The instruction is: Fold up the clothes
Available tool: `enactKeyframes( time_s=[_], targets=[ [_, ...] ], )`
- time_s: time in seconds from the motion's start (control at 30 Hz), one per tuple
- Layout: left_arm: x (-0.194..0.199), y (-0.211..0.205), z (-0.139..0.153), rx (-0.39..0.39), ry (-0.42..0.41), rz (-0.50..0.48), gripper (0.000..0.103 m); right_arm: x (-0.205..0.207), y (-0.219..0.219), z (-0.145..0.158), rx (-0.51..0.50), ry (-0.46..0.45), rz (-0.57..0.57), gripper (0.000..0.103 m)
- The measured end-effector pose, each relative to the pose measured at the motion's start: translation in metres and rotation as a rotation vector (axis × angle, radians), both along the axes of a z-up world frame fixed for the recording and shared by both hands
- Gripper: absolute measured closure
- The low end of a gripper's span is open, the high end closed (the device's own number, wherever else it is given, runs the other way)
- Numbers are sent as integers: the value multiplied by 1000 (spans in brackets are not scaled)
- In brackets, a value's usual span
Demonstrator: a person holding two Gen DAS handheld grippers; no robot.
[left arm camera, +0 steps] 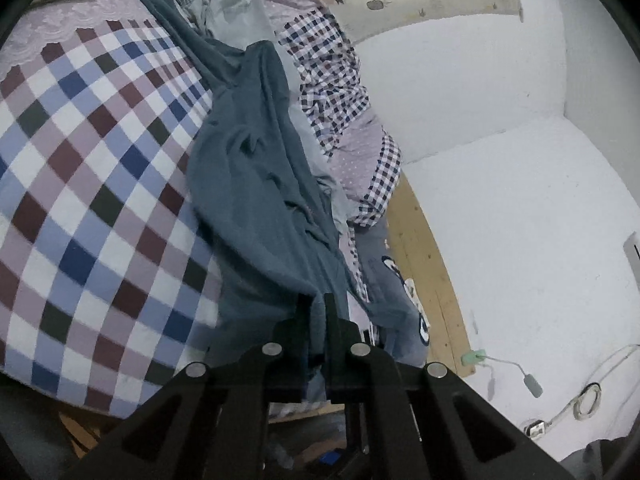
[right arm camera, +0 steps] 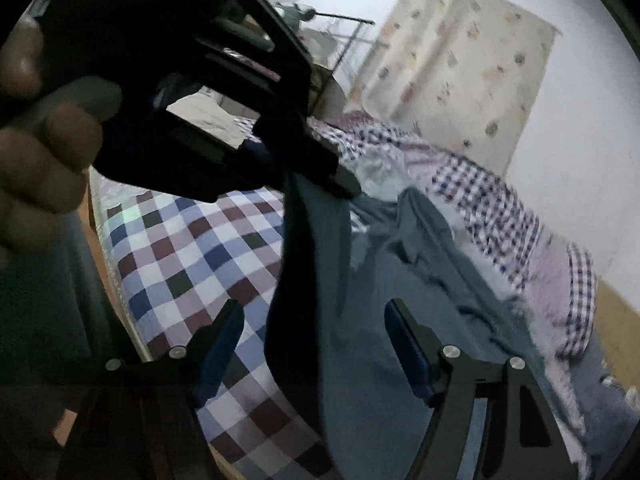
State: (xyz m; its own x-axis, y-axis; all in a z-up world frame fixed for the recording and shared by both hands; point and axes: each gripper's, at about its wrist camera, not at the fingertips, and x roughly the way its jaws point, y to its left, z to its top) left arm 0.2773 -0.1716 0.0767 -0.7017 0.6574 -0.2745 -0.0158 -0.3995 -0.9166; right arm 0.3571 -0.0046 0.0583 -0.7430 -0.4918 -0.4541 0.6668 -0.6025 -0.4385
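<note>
A teal-blue garment lies stretched across the checkered bed cover. My left gripper is shut on one end of it and holds that end lifted off the bed. In the right wrist view the same left gripper shows from outside, with the garment hanging down from it. My right gripper is open, its jaws wide apart on either side of the hanging cloth, not touching it.
A pile of other clothes, pale grey shorts and a small-check shirt, lies along the far side of the bed by the white wall. Cables and a plug lie at the lower right. A patterned curtain hangs behind.
</note>
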Motion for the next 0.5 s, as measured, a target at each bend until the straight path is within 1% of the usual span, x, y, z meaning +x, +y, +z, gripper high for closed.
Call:
enactKeyframes(
  time_s=[0.13, 0.27, 0.33, 0.4, 0.43, 0.5],
  targets=[
    [-8, 3, 0, 7, -21, -21, 101, 4, -7, -8, 40, 62, 5, 26],
    [-7, 3, -1, 15, -39, -23, 101, -1, -20, -13, 42, 102, -12, 24],
    [-3, 0, -3, 27, -57, -12, 102, -4, -24, -14, 38, 115, -41, 24],
    [3, -4, 1, 37, -51, 5, 102, -8, -28, -16, 38, 130, -69, 24],
    [6, -7, 4, 35, -50, 18, 102, -8, -30, -17, 48, 141, -80, 24],
    [14, -15, 9, 54, -33, 50, 102, -9, -32, -21, 69, 163, -99, 24]
  ],
)
